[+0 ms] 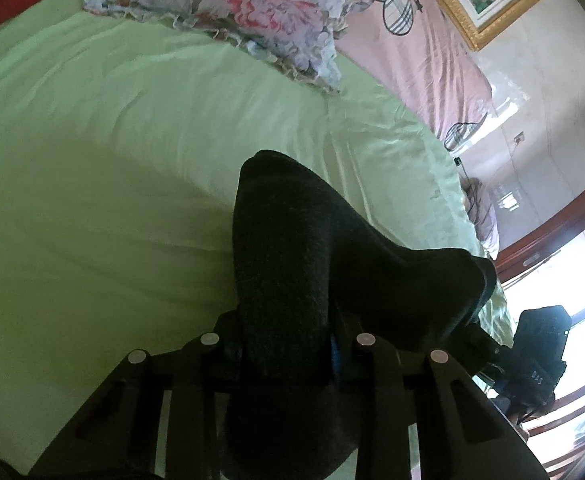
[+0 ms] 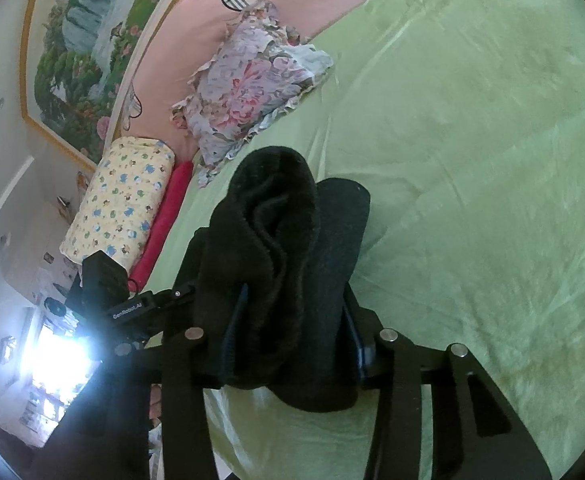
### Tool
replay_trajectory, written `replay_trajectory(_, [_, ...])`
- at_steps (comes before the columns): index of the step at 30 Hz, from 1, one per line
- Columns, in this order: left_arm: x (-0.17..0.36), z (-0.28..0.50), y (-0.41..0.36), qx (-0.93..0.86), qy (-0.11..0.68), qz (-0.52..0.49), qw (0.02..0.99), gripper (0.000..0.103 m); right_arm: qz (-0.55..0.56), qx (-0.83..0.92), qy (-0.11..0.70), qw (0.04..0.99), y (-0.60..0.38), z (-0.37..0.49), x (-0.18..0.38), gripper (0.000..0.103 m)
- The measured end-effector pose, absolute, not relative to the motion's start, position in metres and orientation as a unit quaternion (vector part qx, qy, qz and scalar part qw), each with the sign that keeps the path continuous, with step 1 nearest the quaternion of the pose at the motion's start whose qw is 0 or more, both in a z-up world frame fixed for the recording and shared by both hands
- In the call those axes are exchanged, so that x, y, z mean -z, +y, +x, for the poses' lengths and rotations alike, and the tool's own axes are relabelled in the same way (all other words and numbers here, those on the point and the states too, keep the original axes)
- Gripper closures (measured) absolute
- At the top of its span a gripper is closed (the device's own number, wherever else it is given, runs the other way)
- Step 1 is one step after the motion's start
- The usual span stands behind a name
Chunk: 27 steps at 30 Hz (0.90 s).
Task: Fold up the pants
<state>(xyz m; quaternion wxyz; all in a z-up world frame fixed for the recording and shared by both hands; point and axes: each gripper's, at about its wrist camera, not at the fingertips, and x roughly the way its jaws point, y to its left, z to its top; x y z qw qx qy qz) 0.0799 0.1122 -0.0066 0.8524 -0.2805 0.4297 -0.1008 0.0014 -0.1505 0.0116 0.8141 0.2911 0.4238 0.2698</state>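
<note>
i've gathered the dark pants (image 1: 292, 248) up off the green bedsheet (image 1: 112, 168) at two spots so they can be spread for folding, my left gripper (image 1: 288, 344) narrowed tight on bunched cloth and my right gripper (image 2: 292, 320) half closed, clamping a thicker wad.

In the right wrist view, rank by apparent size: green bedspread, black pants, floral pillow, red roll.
1. Green bedspread, by far the largest.
2. Black pants, though they hang close to the camera, which enlarges them.
3. Floral pillow, farther away, so its order against the pants is unsure.
4. Red roll, smallest.
</note>
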Motion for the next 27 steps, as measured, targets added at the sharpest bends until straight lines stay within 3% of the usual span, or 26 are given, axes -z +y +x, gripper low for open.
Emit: replay_trajectory(27, [-0.047,0.038,0.169,0.025,0.372,-0.267,0.889,0.074,0.249,-0.338,0.407,0.812,-0.084,0.03,-0.045,0.06])
